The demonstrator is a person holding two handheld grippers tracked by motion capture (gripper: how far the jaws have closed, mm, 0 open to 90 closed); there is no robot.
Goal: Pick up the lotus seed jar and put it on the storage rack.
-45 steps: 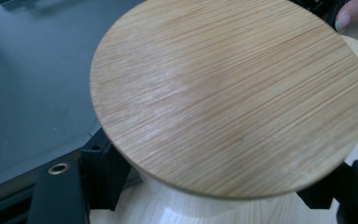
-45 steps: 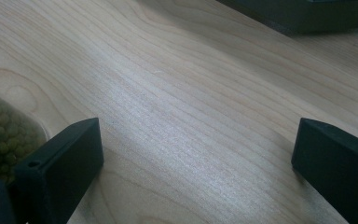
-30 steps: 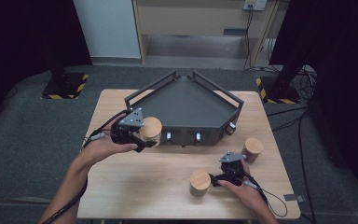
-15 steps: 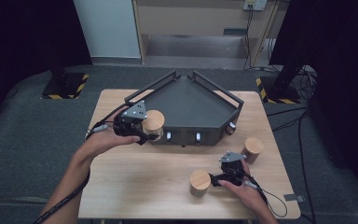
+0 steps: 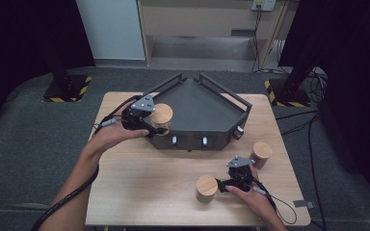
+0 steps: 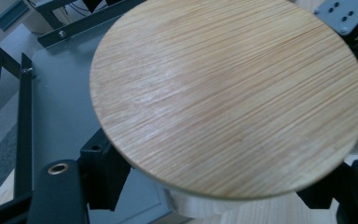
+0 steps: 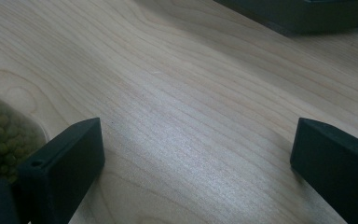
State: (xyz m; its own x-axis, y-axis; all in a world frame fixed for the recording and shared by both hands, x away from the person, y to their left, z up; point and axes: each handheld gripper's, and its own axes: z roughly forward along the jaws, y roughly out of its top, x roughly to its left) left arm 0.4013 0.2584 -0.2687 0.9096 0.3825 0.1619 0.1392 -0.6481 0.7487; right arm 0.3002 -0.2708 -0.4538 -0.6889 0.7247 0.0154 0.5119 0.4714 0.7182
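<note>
Jar [image 5: 162, 118] with a round wooden lid sits clamped between the jaws of the left gripper [image 5: 150, 121], held over the left edge of the dark grey tray [image 5: 207, 108]. Right gripper [image 5: 227, 185] rests on the wooden table [image 5: 144, 173], jaws apart and empty, just beside a second lidded jar [image 5: 206, 188].

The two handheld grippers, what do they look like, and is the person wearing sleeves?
Both the left gripper and the right gripper are black with blocky black jaws, each topped by a grey three-cornered plate with small holes. A thin dark cable trails from each. The forearms are bare, no sleeves visible.
</note>
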